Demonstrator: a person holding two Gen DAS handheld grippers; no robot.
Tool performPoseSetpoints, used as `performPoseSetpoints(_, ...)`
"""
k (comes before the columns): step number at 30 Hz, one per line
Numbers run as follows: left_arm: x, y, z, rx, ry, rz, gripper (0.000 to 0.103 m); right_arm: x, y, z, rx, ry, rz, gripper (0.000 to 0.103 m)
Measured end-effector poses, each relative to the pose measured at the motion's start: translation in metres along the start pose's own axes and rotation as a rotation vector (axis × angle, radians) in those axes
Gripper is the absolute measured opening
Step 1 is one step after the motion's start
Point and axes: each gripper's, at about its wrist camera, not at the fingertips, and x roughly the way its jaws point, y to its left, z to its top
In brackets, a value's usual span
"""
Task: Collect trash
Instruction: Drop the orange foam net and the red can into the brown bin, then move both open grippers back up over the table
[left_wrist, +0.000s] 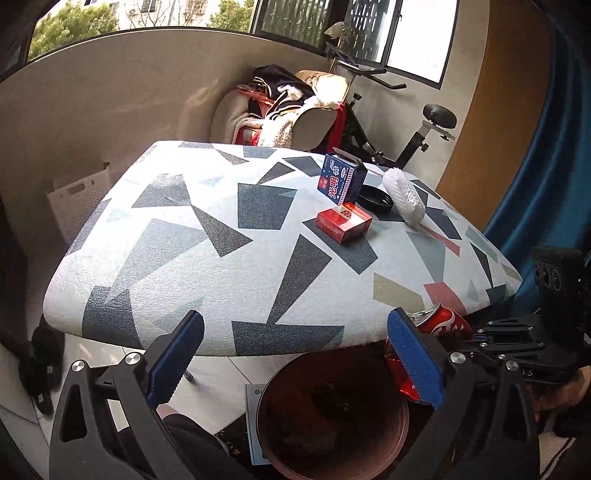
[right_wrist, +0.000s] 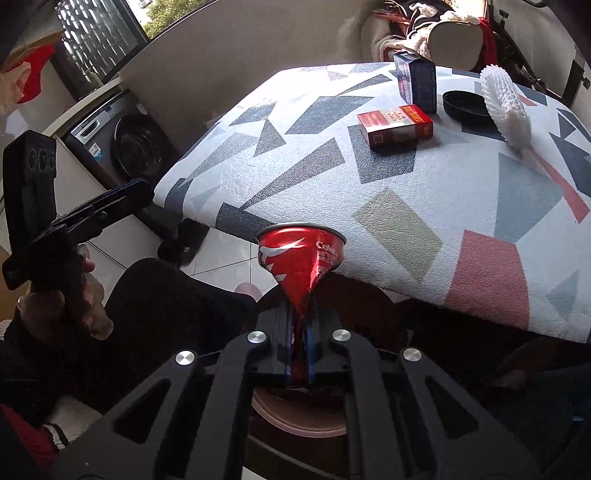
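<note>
A round brown bin (left_wrist: 332, 417) sits on the floor, low beside the table (left_wrist: 207, 258). It is dark inside. There may be some small bits at the bottom, but I cannot tell what they are.

On the table top, going left to right, a blue box (left_wrist: 341, 181) stands up with its top flap open. What is in it is hidden. Just in front of it a flat red box (left_wrist: 343, 221) lies closed. Next comes a black round lid (left_wrist: 375, 198), and then a white foam net (left_wrist: 403, 197) that lies partly on the lid's edge.

The left gripper (left_wrist: 291, 362) is spread wide. Nothing is between its blue pads (left_wrist: 166, 365). It hangs over the bin, near the table edge. In the right wrist view a hand (right_wrist: 74, 295) holds it off to the left side.

The right gripper (right_wrist: 300, 347) is pressed tight together. It pinches a red cola can (right_wrist: 303, 262) that is squashed flat at the held end, while the other end is round and open. The can is in the air just over the bin, right next to the table edge and not on the table.
</note>
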Motion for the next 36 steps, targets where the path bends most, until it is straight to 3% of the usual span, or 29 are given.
performPoseSetpoints(22, 0.0, 0.009, -0.008, -0.041, 0.013, 0.006, 0.097, 0.024, 0.0, -0.009, 0.006, 0.105, -0.038, 0.012)
performPoseSetpoints(25, 0.001, 0.009, -0.009, -0.041, 0.016, 0.004, 0.097, 0.026, -0.002, -0.01, 0.012, 0.112, -0.046, 0.029)
performPoseSetpoints(27, 0.002, 0.009, -0.009, -0.041, 0.02, 0.004, 0.097, 0.025, -0.001, -0.01, 0.009, 0.107, -0.048, 0.054)
performPoseSetpoints(28, 0.002, 0.009, -0.009, -0.041, 0.02, 0.004, 0.097, 0.024, 0.0, -0.01, 0.006, 0.103, -0.054, 0.06)
performPoseSetpoints(30, 0.002, 0.009, -0.009, -0.043, 0.02, 0.003, 0.097, 0.023, 0.0, -0.009, 0.003, 0.097, -0.078, 0.082)
performPoseSetpoints(32, 0.003, 0.009, -0.01, -0.046, 0.024, -0.001, 0.097, 0.022, -0.002, -0.008, 0.008, 0.09, -0.106, 0.094)
performPoseSetpoints(36, 0.004, 0.009, -0.011, -0.047, 0.028, 0.007, 0.097, 0.022, -0.007, -0.006, 0.025, 0.091, -0.135, 0.097)
